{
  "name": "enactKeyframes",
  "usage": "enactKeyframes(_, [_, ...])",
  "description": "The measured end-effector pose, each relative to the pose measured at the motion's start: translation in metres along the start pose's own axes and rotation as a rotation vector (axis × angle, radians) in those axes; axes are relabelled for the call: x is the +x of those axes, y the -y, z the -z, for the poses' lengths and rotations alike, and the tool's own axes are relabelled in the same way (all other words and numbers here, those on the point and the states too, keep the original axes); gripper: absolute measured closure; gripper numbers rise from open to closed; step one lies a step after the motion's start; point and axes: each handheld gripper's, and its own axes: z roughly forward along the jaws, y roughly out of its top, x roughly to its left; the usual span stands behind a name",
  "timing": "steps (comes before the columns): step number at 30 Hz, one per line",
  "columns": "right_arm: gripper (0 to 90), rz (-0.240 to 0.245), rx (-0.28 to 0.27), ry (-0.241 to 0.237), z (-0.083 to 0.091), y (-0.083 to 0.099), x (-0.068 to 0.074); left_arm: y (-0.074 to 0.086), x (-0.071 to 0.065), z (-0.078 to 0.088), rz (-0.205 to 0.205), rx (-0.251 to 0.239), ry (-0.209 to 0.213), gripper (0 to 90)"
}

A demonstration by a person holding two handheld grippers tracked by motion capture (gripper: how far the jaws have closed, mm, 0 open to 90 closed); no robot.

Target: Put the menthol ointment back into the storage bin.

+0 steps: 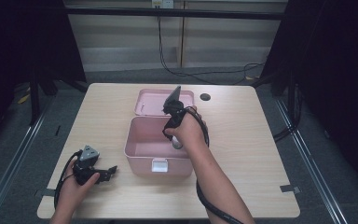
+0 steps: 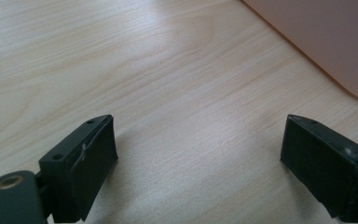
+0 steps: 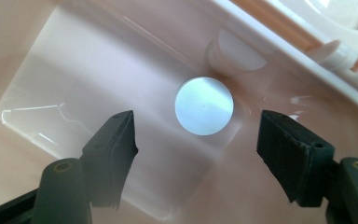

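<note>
While my right tongs (image 3: 196, 140) gape above the upright white bottle (image 3: 204, 106), it stands beside the box's wall (image 3: 242, 28); my left tongs (image 2: 196, 158) are apart over bare surface (image 2: 121, 60).

Small white cylinder (image 3: 204, 106) standing upright on the floor of the open pink box (image 1: 135, 156), near its wall

On the worktop (image 1: 242, 140): 1 pink box (image 1: 142, 161), 1 pink lid (image 1: 151, 103) behind it, 1 white round-topped item (image 3: 204, 106) inside the box, 2 hand-held grippers (image 1: 173, 105) (image 1: 108, 171).
</note>
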Motion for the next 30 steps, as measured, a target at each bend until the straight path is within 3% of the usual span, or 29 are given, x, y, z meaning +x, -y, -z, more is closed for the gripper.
enactKeyframes(13, [25.6, 0.135, -0.018, -0.011, 0.013, 0.007, 0.005, 0.000, 0.000, 0.000, 0.000, 0.002, 0.004, 9.7])
enactKeyframes(30, [24.3, 0.198, -0.038, -0.044, 0.046, 0.026, -0.005, 0.000, 0.000, 0.000, 0.000, 0.003, 0.005, 9.5])
